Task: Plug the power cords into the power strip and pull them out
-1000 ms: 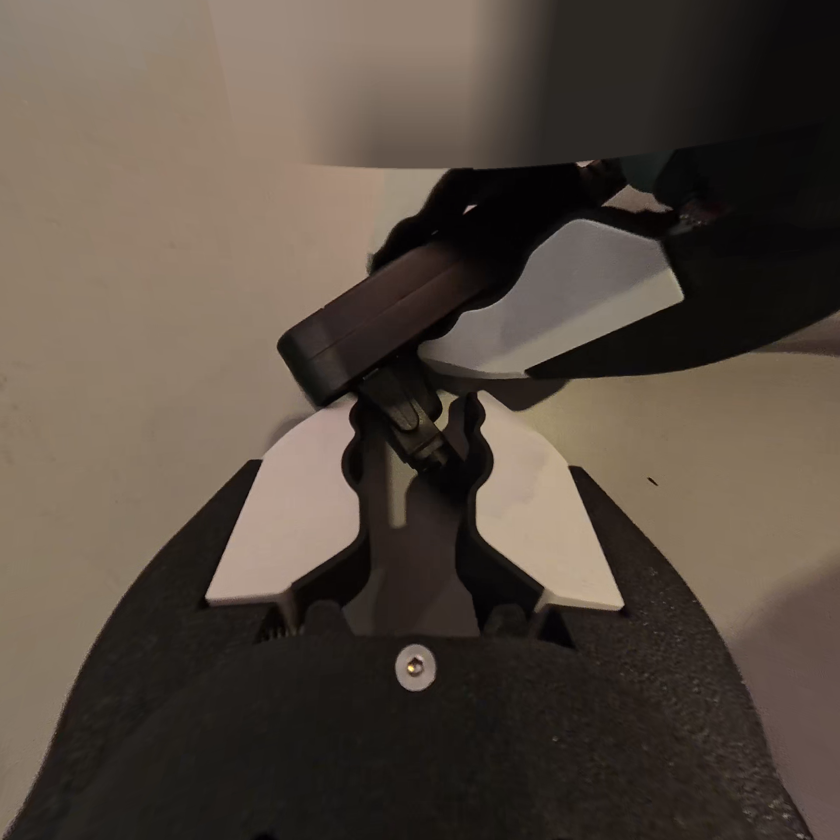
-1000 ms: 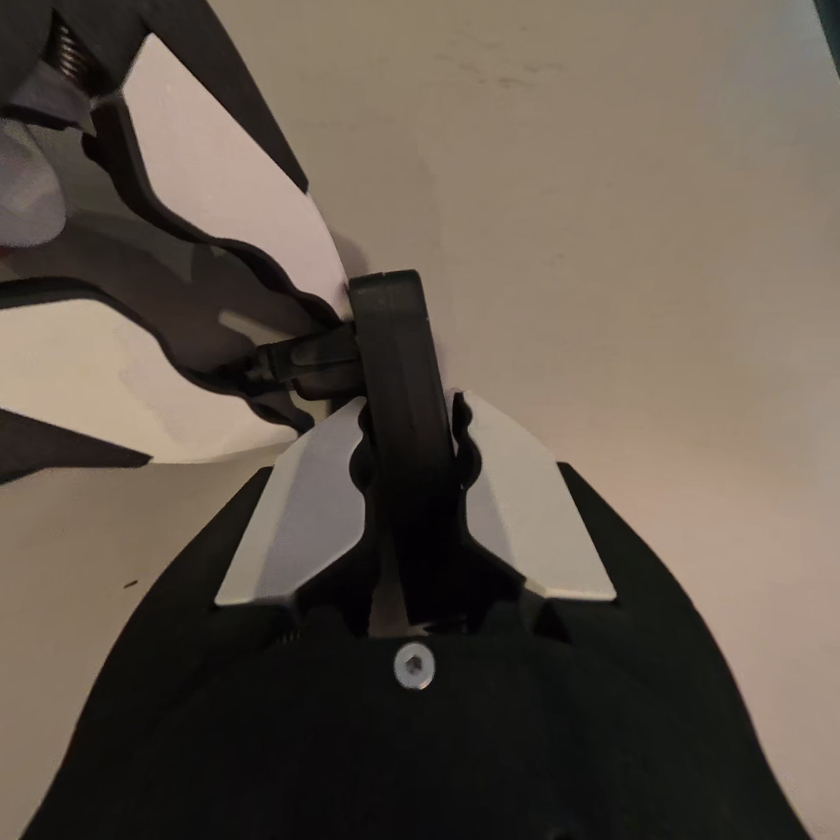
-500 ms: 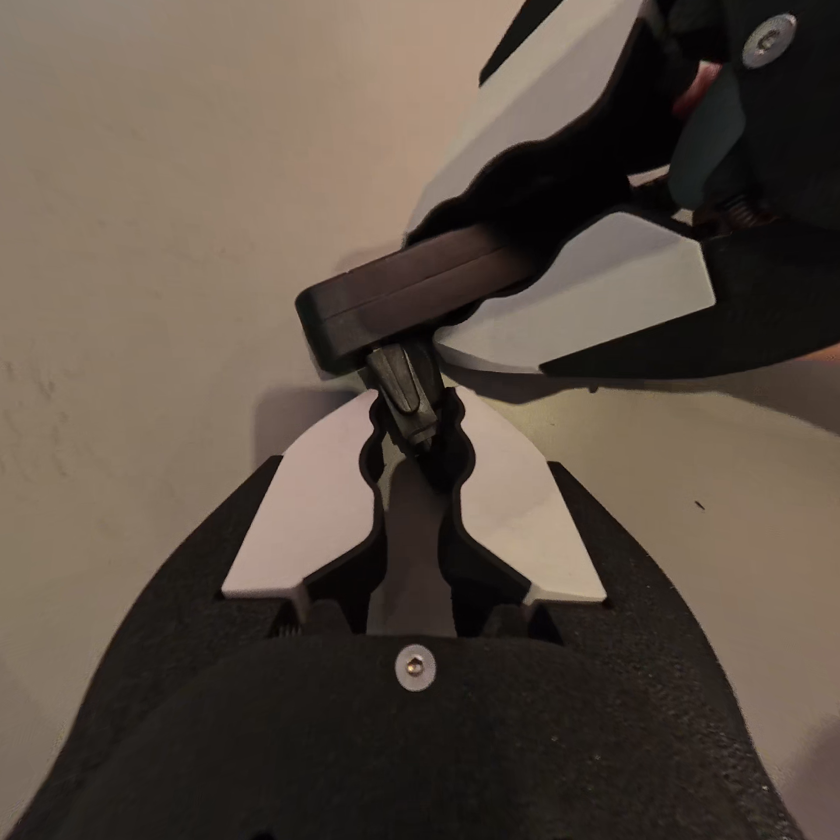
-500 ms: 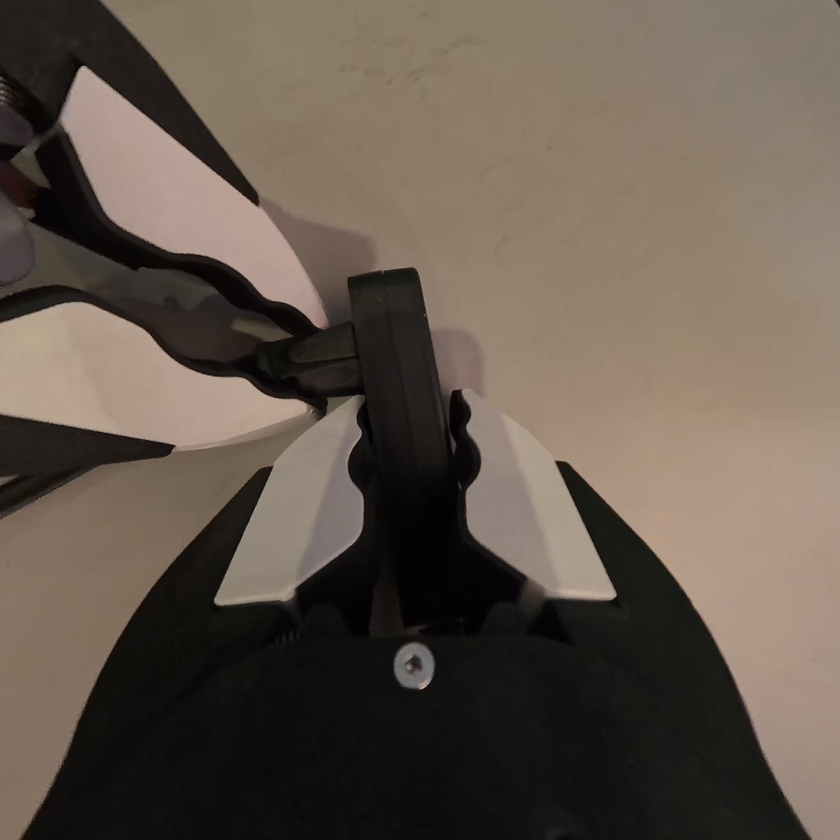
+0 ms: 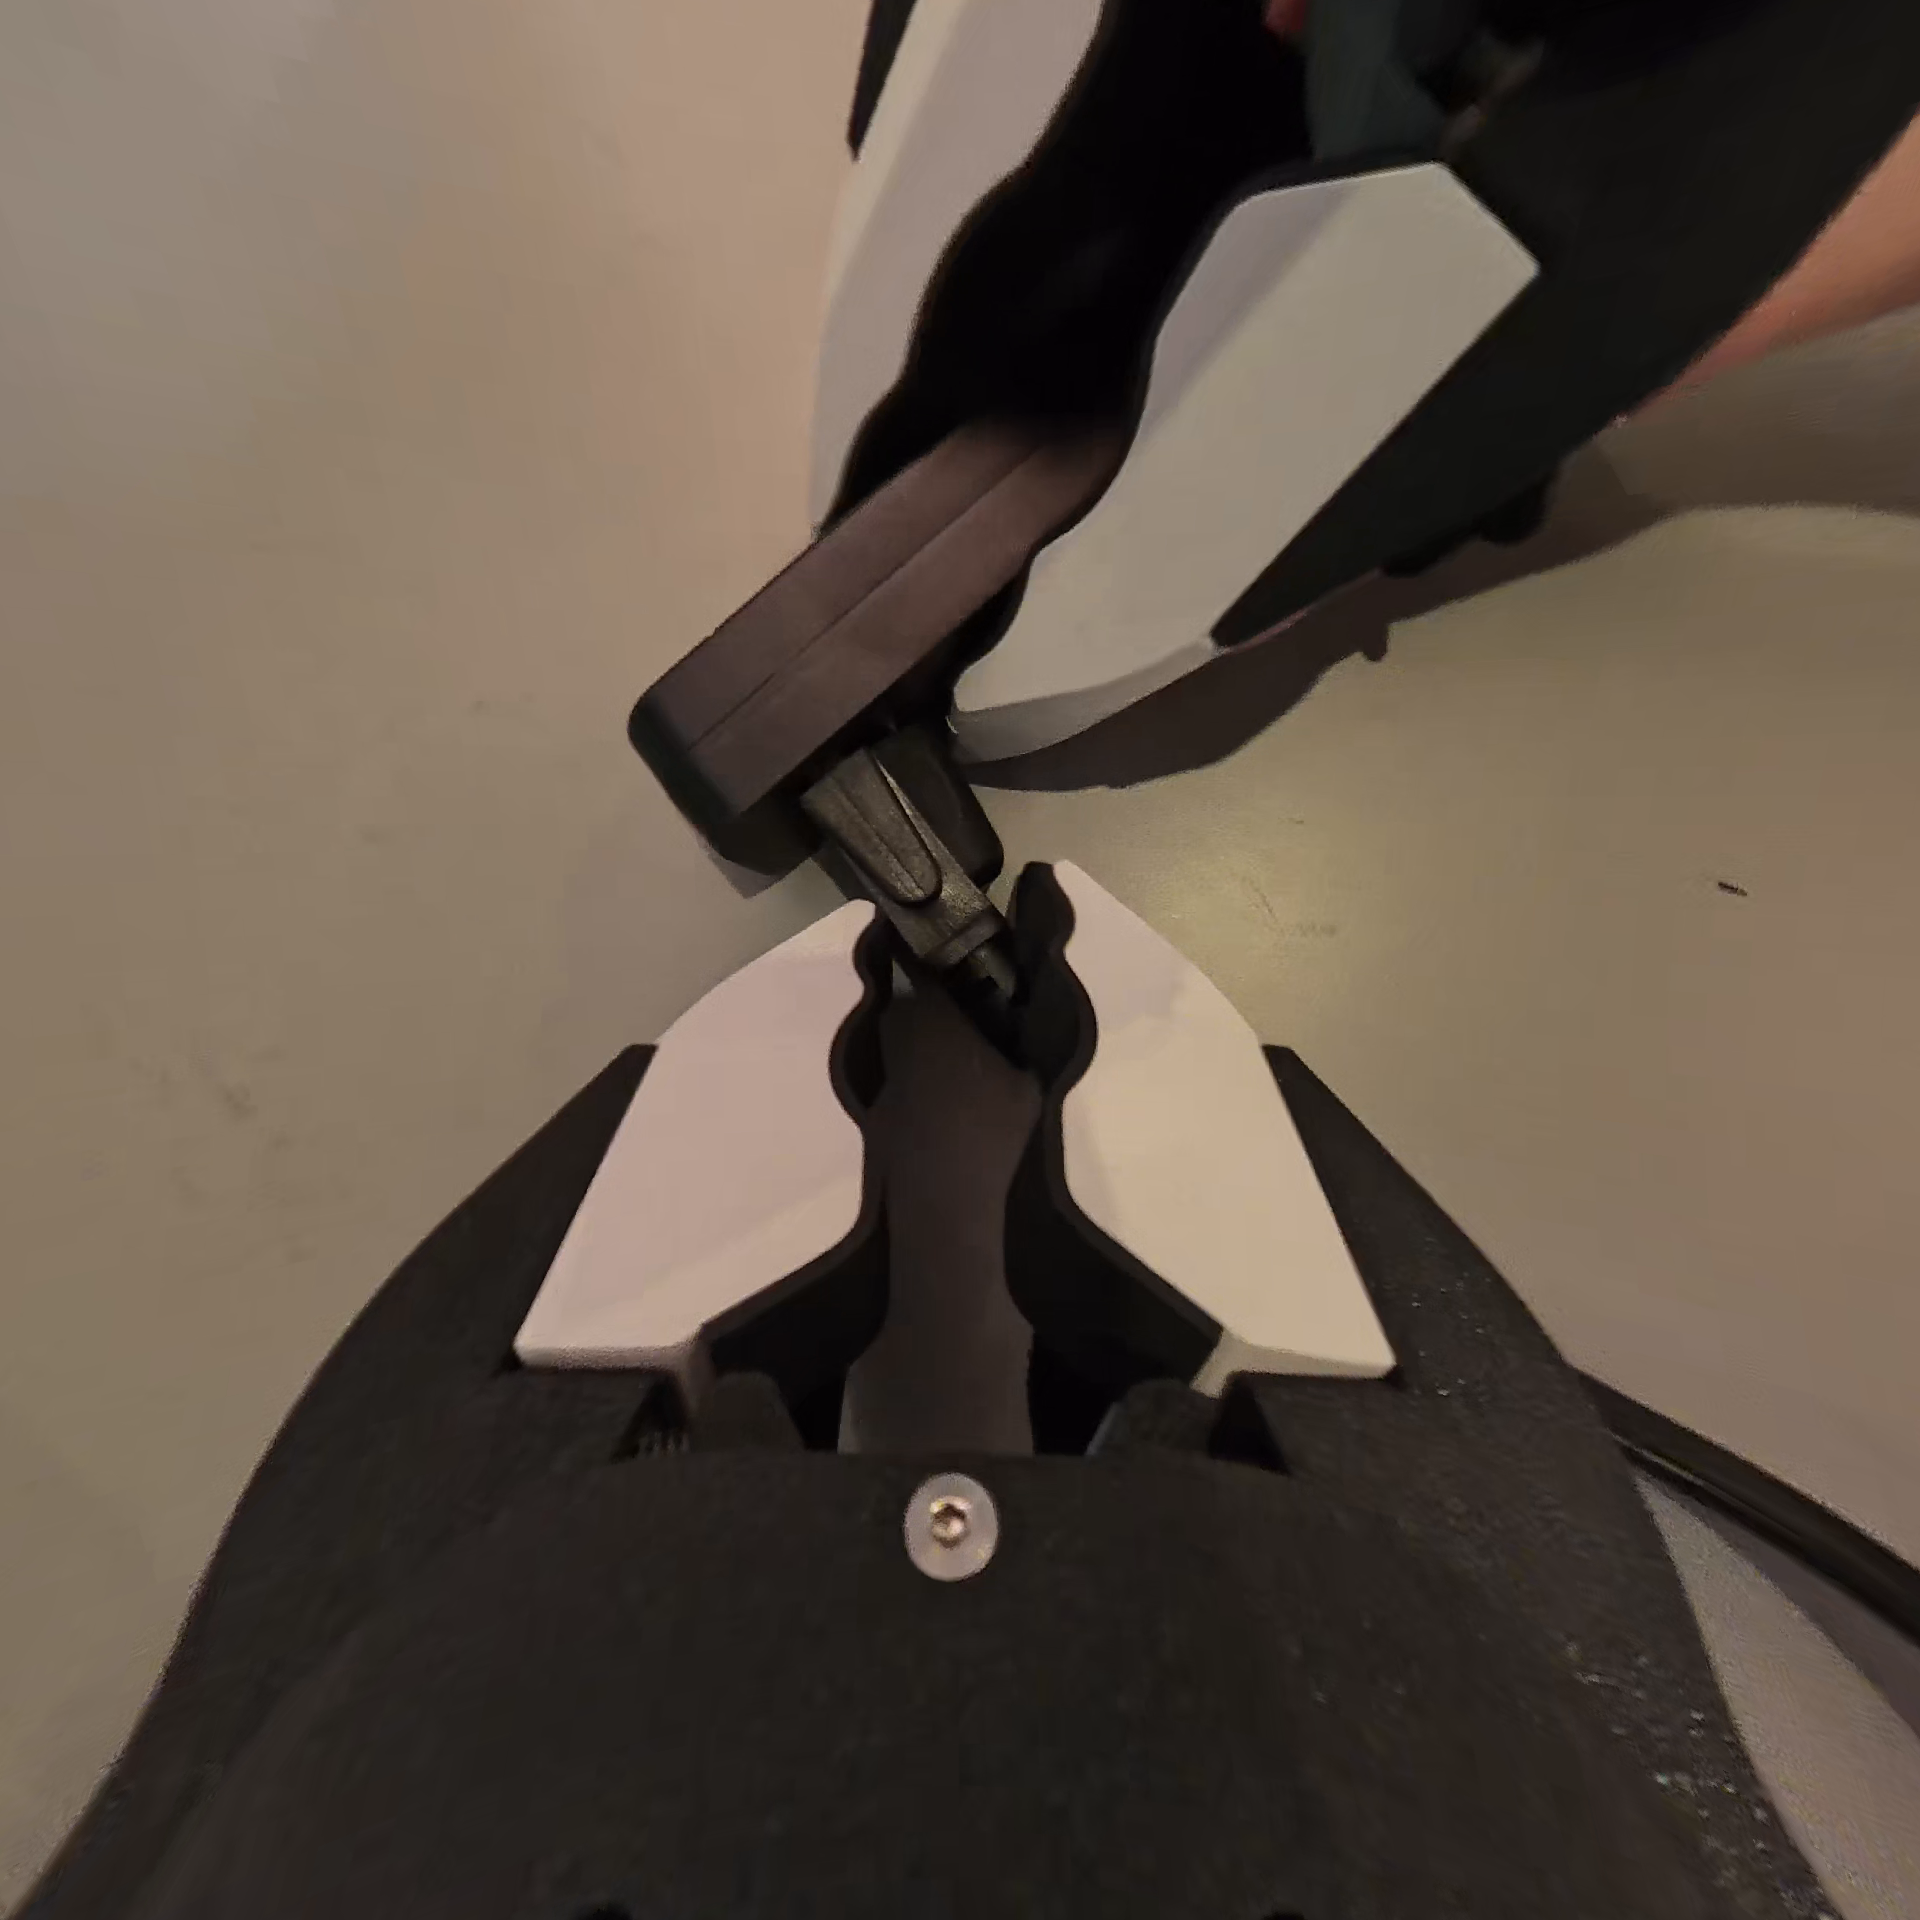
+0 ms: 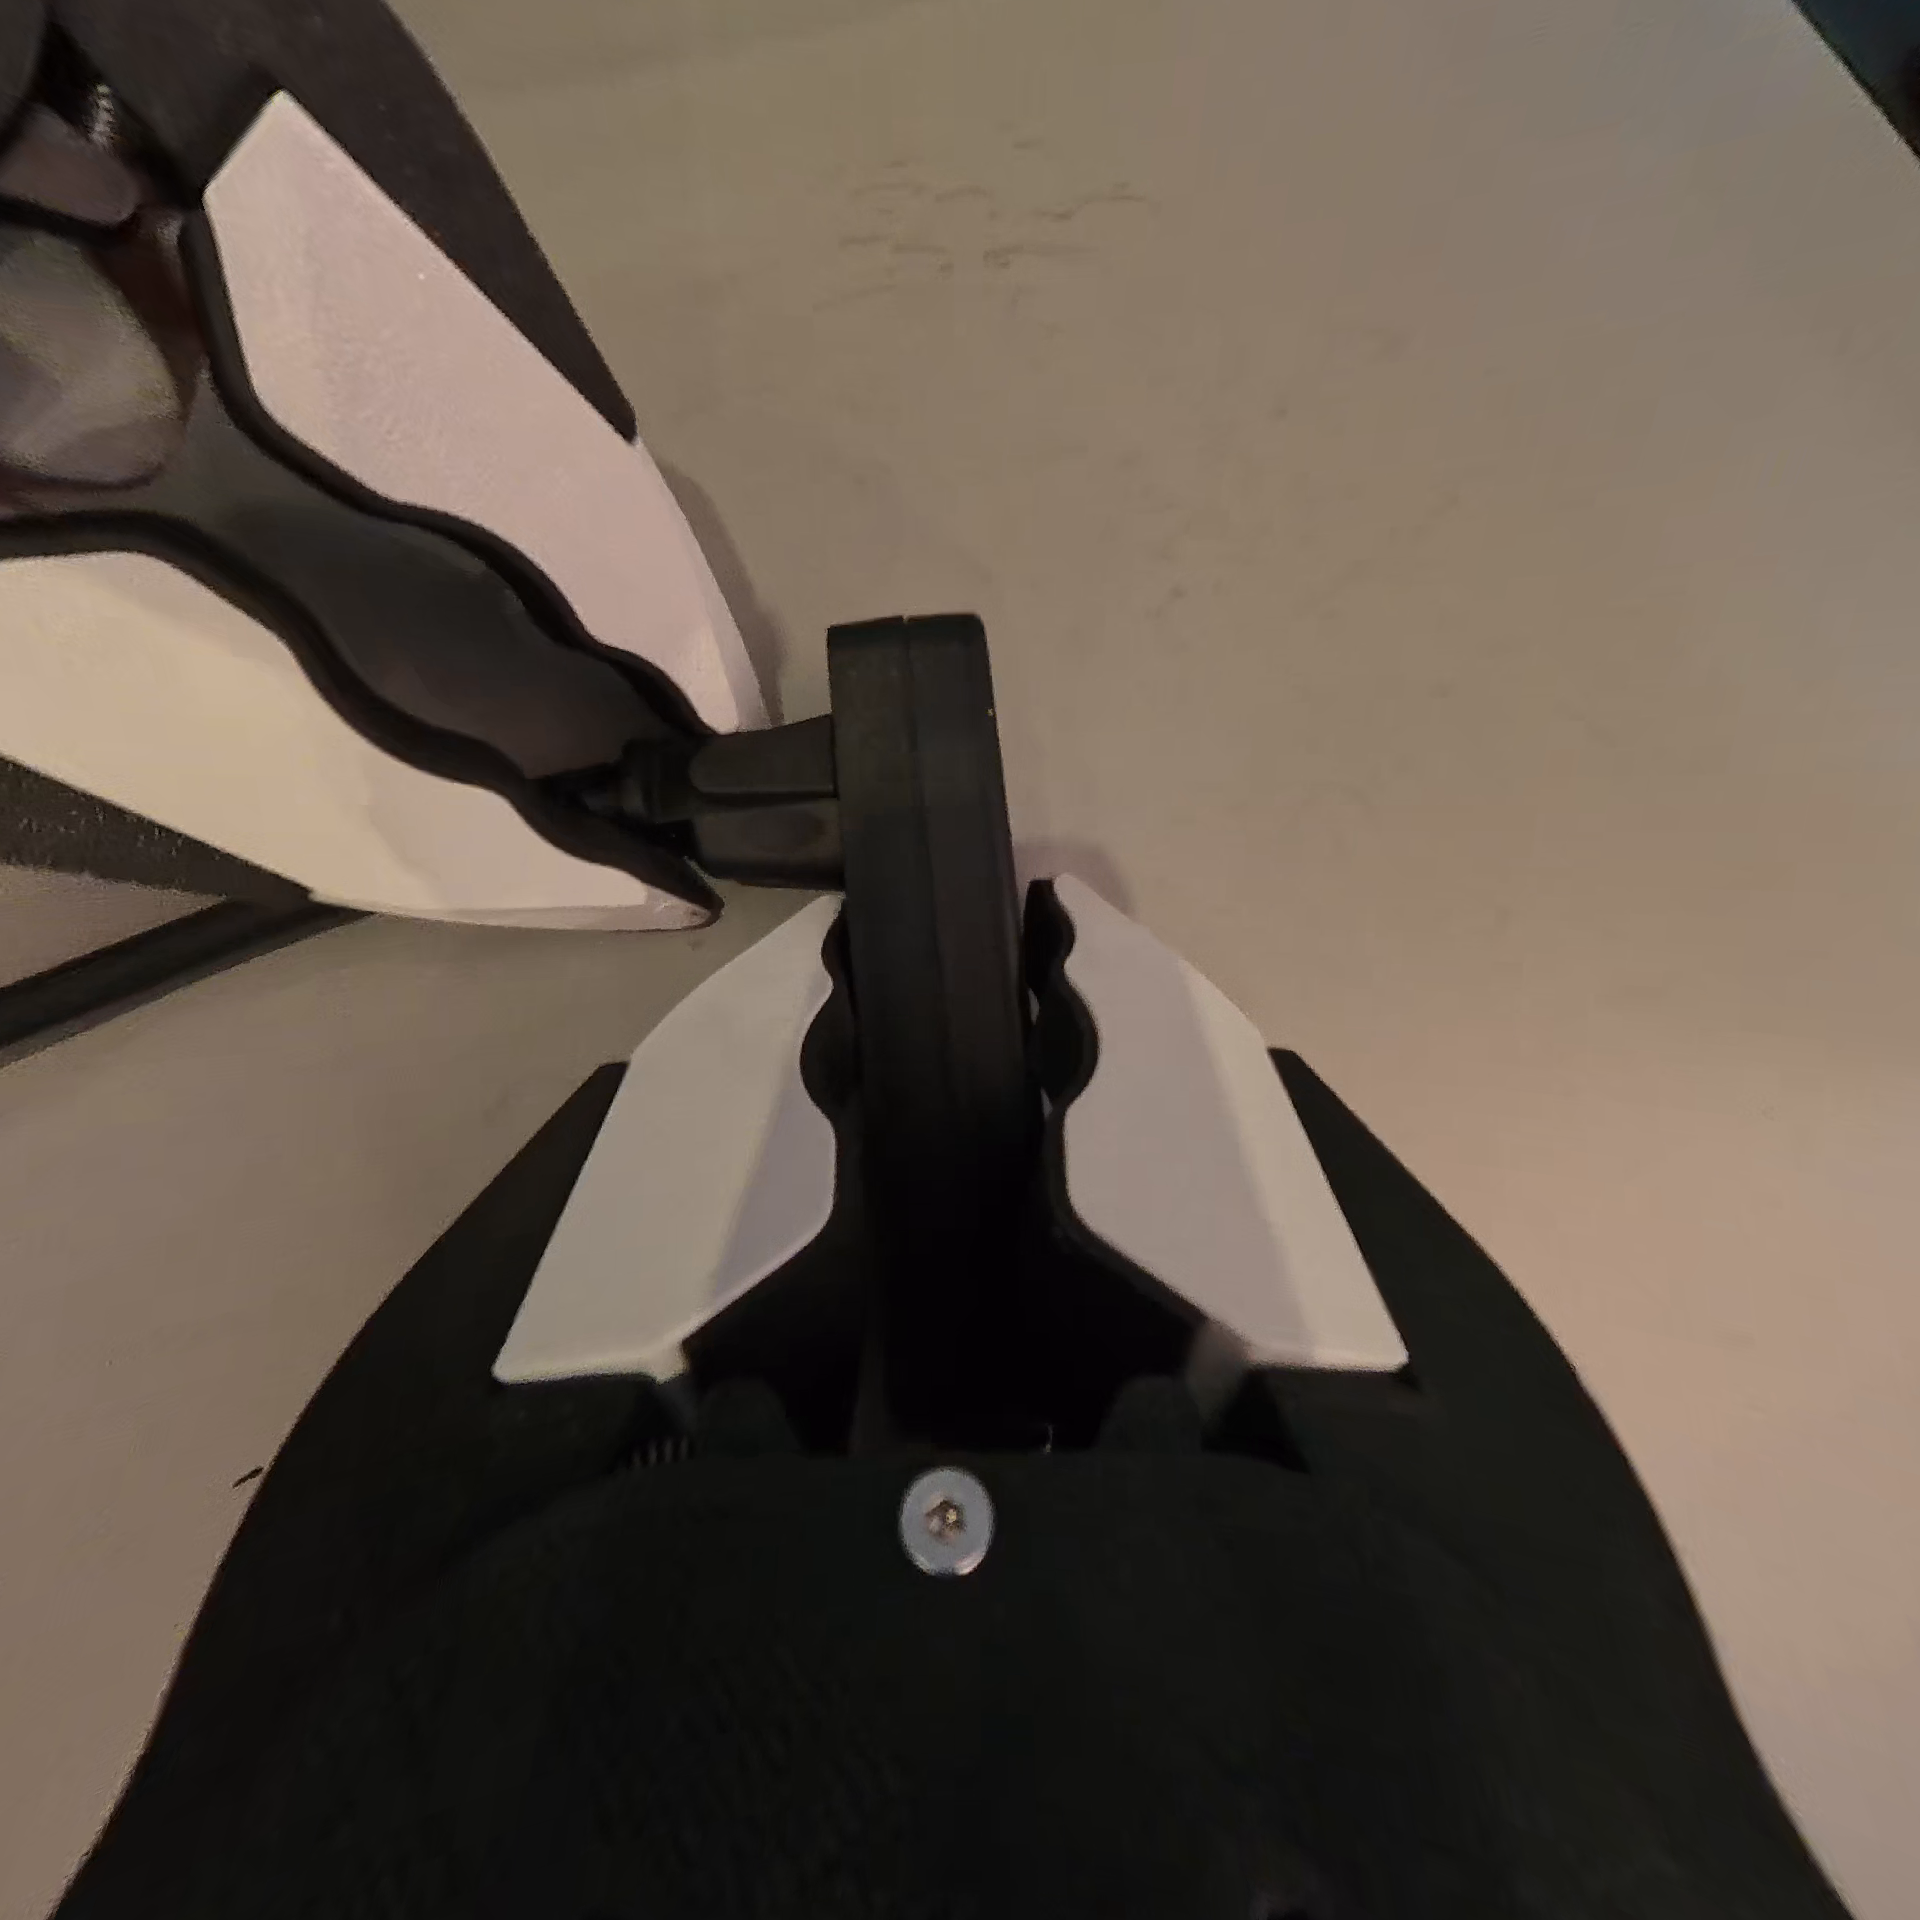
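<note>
Left gripper (image 5: 961,961): black textured body with white finger plates, reaching forward low over the table; its wavy black fingertips pinch the thin neck at the rear of the plug. In the right wrist view it comes in from the upper left, tips aimed at the strip.
Right gripper (image 6: 940,935): same black-and-white build, its two fingers pressed against the flat sides of the power strip, which runs back between them toward the gripper body. In the left wrist view it enters from the upper right, angled down to the left.
Power strip (image 6: 920,790): black, flat, rounded-corner plastic block with a seam along its narrow edge; its end juts past the right gripper's fingertips, just over the table. Whether it touches the table I cannot tell.
Plug (image 5: 894,842): black moulded plastic cord end, ridged, seated against the strip's face near its end and sticking out sideways toward the left gripper.
Cord (image 5: 1756,1527): black cable lying on the table at the lower right of the left wrist view.
Table (image 5: 312,520): plain cream surface, faintly scuffed.
Person: a bare forearm (image 5: 1829,281) behind the right gripper.
</note>
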